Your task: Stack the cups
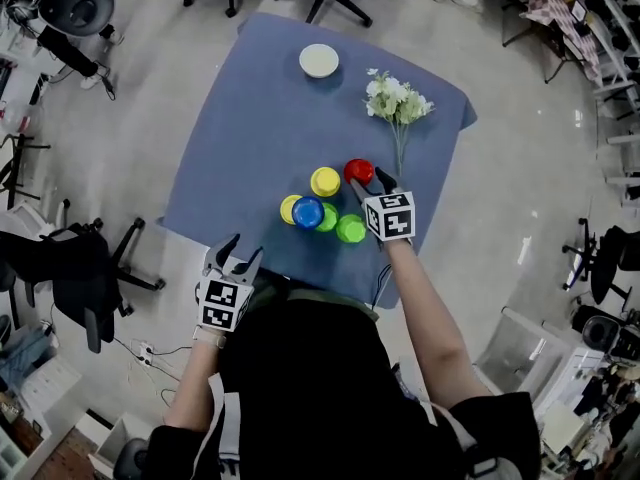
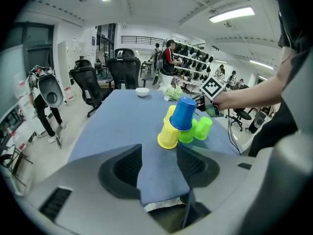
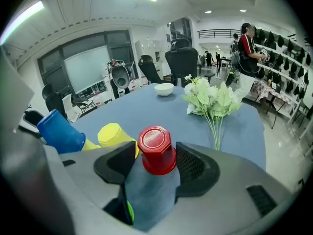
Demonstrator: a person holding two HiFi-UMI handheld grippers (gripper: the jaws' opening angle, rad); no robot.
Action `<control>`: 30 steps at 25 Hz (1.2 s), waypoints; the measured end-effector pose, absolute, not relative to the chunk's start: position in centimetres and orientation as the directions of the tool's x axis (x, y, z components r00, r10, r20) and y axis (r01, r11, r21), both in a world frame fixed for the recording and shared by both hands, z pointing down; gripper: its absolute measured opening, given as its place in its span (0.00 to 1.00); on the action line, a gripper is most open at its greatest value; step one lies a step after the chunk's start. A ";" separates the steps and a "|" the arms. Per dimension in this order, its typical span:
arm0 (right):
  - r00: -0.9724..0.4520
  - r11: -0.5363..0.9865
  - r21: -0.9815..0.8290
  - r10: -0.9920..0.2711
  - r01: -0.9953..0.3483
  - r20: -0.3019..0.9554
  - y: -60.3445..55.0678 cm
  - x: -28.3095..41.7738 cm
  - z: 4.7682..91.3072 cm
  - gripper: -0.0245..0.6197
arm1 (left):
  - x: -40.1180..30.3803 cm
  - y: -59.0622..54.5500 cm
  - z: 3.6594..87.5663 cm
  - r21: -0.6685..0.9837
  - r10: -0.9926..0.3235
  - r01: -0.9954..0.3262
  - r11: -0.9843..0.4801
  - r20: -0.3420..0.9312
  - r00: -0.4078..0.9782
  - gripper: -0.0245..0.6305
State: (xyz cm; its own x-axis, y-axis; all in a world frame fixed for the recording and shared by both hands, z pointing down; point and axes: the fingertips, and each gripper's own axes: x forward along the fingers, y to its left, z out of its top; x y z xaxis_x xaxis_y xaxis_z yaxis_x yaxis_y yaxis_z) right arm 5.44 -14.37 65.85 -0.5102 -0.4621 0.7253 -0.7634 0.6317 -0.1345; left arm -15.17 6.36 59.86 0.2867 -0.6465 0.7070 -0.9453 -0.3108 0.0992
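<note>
Several plastic cups stand upside down near the front of the blue tablecloth [image 1: 250, 118]. A blue cup [image 1: 308, 212] sits tilted on a yellow cup [image 1: 290, 208], with two green cups [image 1: 351, 229] beside them. Another yellow cup [image 1: 325, 181] stands just behind. The red cup [image 3: 156, 150] stands on the cloth between the jaws of my right gripper [image 3: 155, 152]; the right pad is at its side and a sliver of gap shows on the left. My left gripper [image 1: 241, 250] hangs open and empty at the table's near edge, well short of the cups [image 2: 184, 113].
A bunch of white flowers [image 1: 397, 100] lies just beyond the red cup, stems toward my right gripper. A white bowl [image 1: 319, 60] sits at the far side. Office chairs [image 1: 90, 268] and equipment ring the table; people stand in the background.
</note>
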 end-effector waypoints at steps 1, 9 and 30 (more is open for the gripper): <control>-0.509 0.633 -0.133 -0.459 -0.762 0.728 -14.4 5.4 66.1 0.45 | -15.1 6.4 59.8 0.097 -0.651 -0.947 -0.305 0.705 0.282 0.39; -0.499 0.640 -0.105 -0.475 -0.761 0.725 -14.1 5.7 65.8 0.39 | -14.9 7.4 60.1 0.102 -0.654 -0.953 -0.285 0.706 0.271 0.39; -0.545 0.647 -0.113 -0.520 -0.754 0.657 -5.5 4.9 56.7 0.39 | -14.3 4.7 58.9 0.121 -0.654 -0.897 -0.426 0.643 0.398 0.39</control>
